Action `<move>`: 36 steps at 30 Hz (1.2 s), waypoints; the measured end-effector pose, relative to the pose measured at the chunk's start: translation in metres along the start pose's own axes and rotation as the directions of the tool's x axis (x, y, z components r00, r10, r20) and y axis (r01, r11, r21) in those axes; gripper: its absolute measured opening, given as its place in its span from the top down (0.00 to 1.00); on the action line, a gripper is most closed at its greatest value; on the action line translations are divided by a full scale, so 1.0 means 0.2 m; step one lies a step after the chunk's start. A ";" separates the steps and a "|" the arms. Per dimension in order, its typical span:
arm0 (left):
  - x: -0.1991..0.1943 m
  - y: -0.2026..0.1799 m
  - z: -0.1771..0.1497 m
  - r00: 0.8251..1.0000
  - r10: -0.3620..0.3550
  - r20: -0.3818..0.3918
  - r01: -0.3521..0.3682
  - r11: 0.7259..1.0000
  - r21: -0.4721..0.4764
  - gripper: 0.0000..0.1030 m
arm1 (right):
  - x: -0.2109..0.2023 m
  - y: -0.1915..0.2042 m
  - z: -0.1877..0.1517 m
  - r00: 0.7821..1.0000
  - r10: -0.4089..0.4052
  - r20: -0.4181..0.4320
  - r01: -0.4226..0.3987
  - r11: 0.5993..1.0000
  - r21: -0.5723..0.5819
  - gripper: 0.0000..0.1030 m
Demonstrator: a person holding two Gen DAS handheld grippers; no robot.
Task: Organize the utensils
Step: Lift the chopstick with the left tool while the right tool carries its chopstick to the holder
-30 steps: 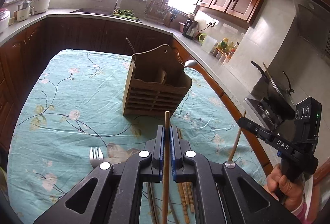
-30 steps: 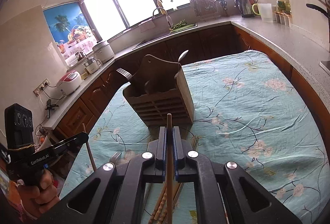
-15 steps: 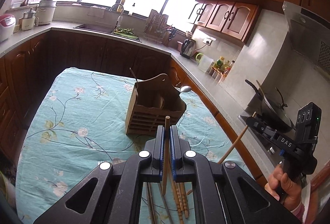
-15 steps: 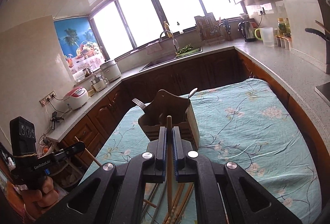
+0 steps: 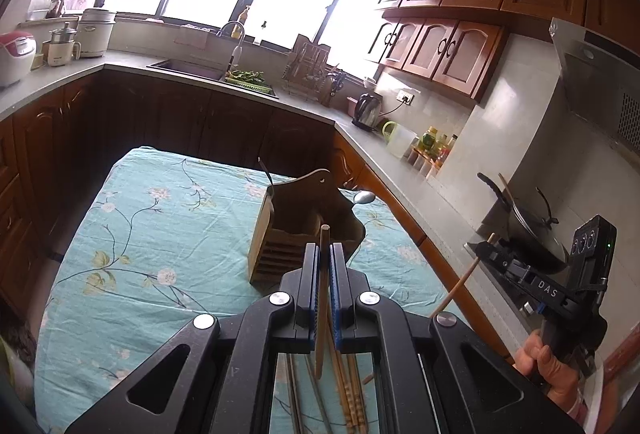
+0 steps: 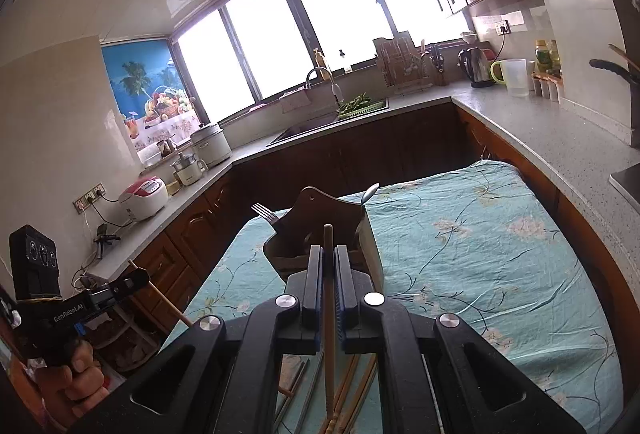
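Floral tablecloth (image 5: 152, 234) is seen bearing a wooden utensil holder (image 5: 280, 246); fork (image 6: 265, 213) at its left, spoon (image 6: 370, 191) at its right. Left gripper (image 5: 325, 254) and right gripper (image 6: 329, 254) are each clamped on a chopstick (image 5: 322, 298).

One wooden holder (image 5: 296, 234), one fork (image 6: 264, 213), one spoon (image 5: 363, 197), two held chopsticks (image 5: 322, 274), two grippers (image 5: 324, 254).

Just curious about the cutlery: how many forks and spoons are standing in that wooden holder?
2: a fork sticks up at the holder's left side, a spoon at its right, as the right wrist view shows. More may sit hidden inside.
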State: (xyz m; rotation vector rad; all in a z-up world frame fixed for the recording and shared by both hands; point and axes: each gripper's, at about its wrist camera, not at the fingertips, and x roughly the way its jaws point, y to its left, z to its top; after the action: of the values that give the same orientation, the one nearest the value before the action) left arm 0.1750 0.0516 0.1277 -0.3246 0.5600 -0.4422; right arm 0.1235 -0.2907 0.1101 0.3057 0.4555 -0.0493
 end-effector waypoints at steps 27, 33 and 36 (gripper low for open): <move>0.47 0.13 0.35 0.961 0.062 0.270 -0.059 0.998 -0.019 0.97 | 0.42 -0.06 0.53 0.966 -0.057 0.254 0.044 0.997 0.055 0.95; 0.71 0.20 0.25 0.966 0.091 0.242 -0.076 0.995 -0.068 0.97 | 0.59 -0.12 0.43 0.973 -0.077 0.219 0.061 0.995 0.077 0.95; 0.82 0.22 0.19 0.968 0.100 0.229 -0.085 0.994 -0.072 0.97 | 0.65 -0.15 0.36 0.977 -0.080 0.199 0.064 0.994 0.089 0.95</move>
State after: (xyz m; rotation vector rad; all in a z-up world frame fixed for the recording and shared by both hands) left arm 0.3342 0.0162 0.0695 -0.4019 0.3591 -0.2917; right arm 0.2670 -0.3381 0.1071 0.3608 0.2630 -0.1686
